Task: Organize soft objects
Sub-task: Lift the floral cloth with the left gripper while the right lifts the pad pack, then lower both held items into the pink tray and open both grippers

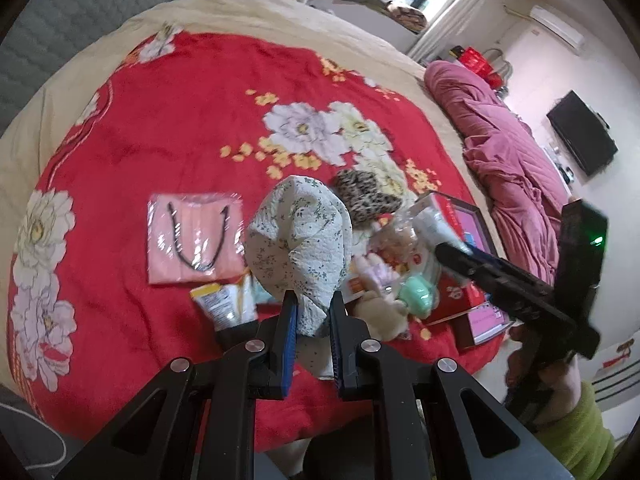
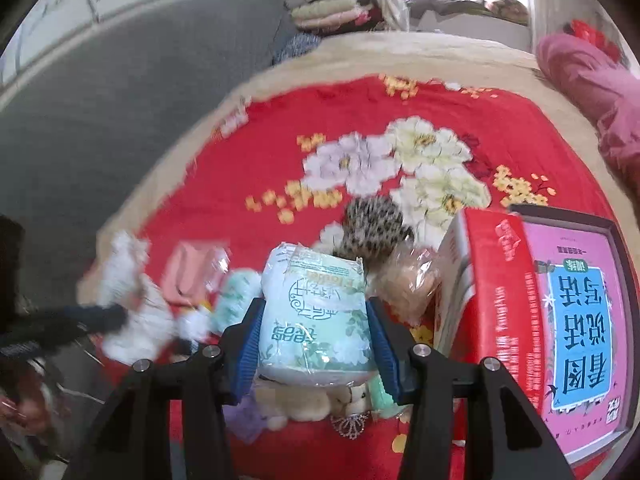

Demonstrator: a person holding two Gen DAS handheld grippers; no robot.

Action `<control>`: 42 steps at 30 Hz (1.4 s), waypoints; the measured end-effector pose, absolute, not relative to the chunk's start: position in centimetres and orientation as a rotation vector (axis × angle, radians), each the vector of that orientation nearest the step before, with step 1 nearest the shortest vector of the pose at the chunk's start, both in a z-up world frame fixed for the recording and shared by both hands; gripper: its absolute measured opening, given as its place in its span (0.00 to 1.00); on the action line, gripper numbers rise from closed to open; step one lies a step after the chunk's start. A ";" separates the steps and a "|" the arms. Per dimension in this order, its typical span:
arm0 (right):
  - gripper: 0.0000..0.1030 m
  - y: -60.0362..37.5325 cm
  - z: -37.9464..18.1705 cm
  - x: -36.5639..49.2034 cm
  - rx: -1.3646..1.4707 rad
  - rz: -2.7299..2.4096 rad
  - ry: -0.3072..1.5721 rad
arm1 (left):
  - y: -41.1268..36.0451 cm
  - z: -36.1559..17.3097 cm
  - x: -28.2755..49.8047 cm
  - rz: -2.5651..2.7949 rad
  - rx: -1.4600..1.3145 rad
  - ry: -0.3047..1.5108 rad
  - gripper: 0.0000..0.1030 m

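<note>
A pink packet (image 1: 195,240) on the red floral blanket (image 1: 180,120) is shown sharply only in the left wrist view, where the left gripper (image 1: 314,310) is clamped on a floral quilted cloth (image 1: 298,236). In the right wrist view, a tissue pack (image 2: 316,316) is clamped by the right gripper (image 2: 314,344), beside a red box (image 2: 500,280).

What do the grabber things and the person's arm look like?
Each gripper is black with angular, cut-out arms, round silver bolts and two fingers faced with ribbed blue pads: the left gripper and the right gripper match. The right one's body carries a small green light. The hand holding it comes out of a fuzzy lime-green sleeve.
</note>
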State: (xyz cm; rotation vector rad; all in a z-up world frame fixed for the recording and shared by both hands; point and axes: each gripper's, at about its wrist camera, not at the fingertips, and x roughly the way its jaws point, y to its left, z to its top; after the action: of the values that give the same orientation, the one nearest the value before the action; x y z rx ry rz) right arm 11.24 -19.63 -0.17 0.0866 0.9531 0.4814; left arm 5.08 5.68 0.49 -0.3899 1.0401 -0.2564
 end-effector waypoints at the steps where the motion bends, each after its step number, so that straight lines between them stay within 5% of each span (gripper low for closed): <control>1: 0.49 -20.2 0.4 11.3 0.121 0.490 0.947 | 5.4 0.8 5.1 -0.263 -0.382 1.036 0.14; 17: 0.49 -31.8 5.5 9.1 0.260 0.347 0.794 | -6.1 5.9 6.9 -0.446 -0.231 0.989 0.14; 31: 0.49 -45.9 0.9 6.6 0.341 0.080 0.822 | -24.0 5.2 7.6 -0.662 -0.048 1.059 0.14; 42: 0.49 -49.5 -4.5 7.5 0.319 0.004 0.934 | -33.2 -0.7 9.2 -0.684 0.103 1.188 0.14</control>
State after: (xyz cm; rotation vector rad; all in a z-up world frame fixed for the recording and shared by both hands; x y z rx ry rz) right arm 7.54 -49.50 -4.50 0.3189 0.9335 0.0044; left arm 9.25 -33.19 -0.67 0.1028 1.1880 -0.6836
